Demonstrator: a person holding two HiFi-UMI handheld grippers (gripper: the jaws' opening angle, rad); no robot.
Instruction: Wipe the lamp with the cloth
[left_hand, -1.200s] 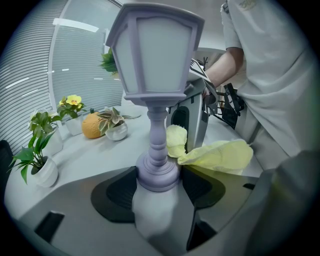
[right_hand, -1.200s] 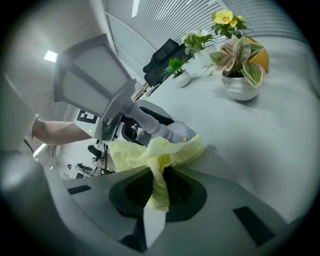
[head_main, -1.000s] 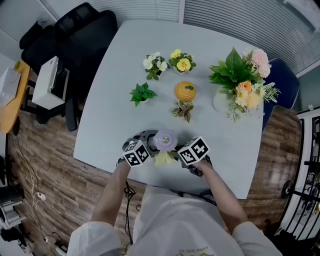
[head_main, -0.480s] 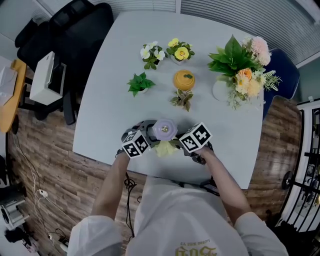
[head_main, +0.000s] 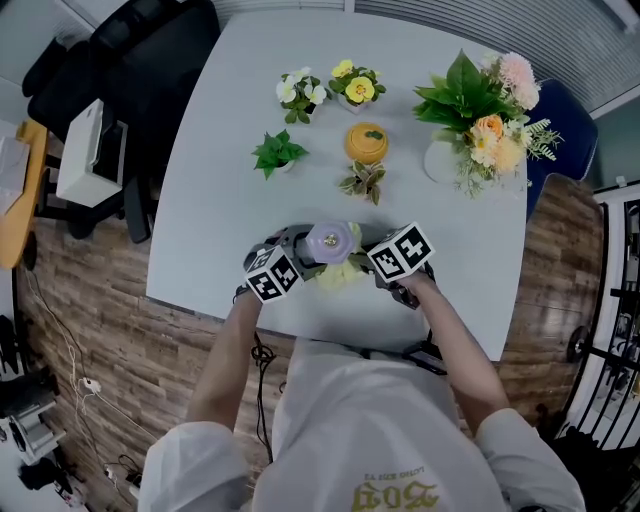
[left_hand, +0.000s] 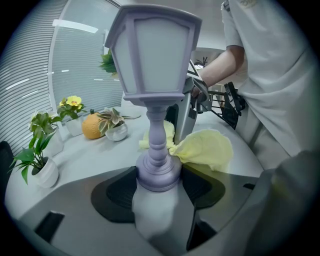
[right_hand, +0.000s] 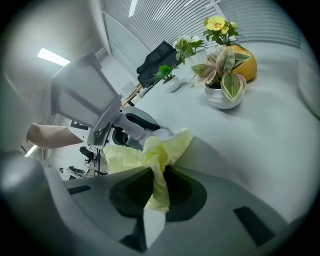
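Head view: I'm at the near edge of the tabletop (head_main: 220, 190), forearms reaching forward, wrists close together. The lavender lantern lamp (head_main: 330, 242) stands upright between my marker cubes, with the yellow cloth (head_main: 340, 275) bunched at its foot.

Left gripper view: my left claw (left_hand: 158, 186) clamps the lamp's round base and steadies it.

Right gripper view: my right claw (right_hand: 158, 192) pinches a fold of the cloth, loose end right at the stem. Whether it touches, I can't tell.

I judge this the wiping step, low on the stem. The next move calls for drawing the cloth up toward the shade while the left grips firm.
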